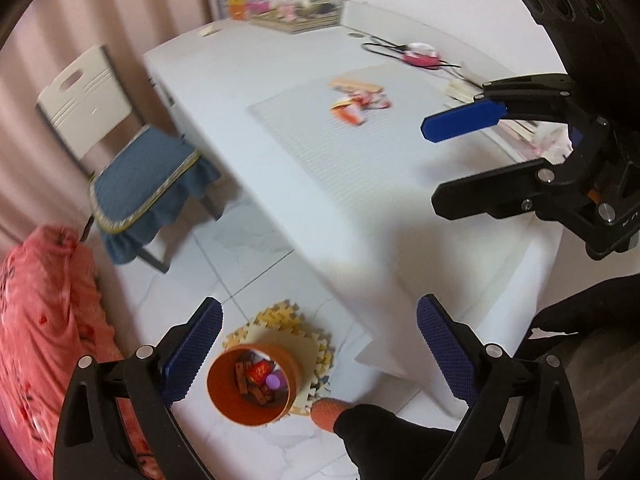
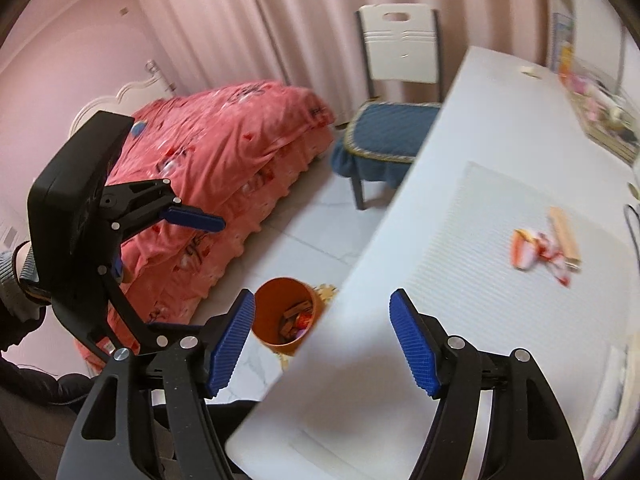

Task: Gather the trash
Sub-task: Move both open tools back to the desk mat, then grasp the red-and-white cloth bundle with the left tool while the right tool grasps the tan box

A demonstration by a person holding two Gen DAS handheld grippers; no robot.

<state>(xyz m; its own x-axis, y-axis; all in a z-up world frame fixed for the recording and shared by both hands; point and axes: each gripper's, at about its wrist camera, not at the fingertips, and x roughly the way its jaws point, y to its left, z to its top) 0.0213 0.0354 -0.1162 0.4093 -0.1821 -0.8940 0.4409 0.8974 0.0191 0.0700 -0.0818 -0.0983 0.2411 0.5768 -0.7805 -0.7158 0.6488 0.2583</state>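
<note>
An orange round bin (image 1: 252, 384) stands on the floor beside the white table (image 1: 280, 140), holding brown, red and purple scraps; it also shows in the right wrist view (image 2: 286, 316). Crumpled red, white and orange wrappers (image 1: 360, 100) lie on a ribbed white mat on the table, also in the right wrist view (image 2: 546, 248). My left gripper (image 1: 320, 344) is open and empty, above the bin. My right gripper (image 2: 322, 338) is open and empty, over the table's near corner; it appears in the left wrist view (image 1: 434, 166).
A chair with a blue cushion (image 1: 148, 176) stands by the table's far side. A bed with a pink quilt (image 2: 224, 160) is on the left. Foam puzzle mats (image 1: 288, 328) lie under the bin. A clear box of items (image 1: 296, 8) and a pink object with cable (image 1: 420, 54) sit on the table.
</note>
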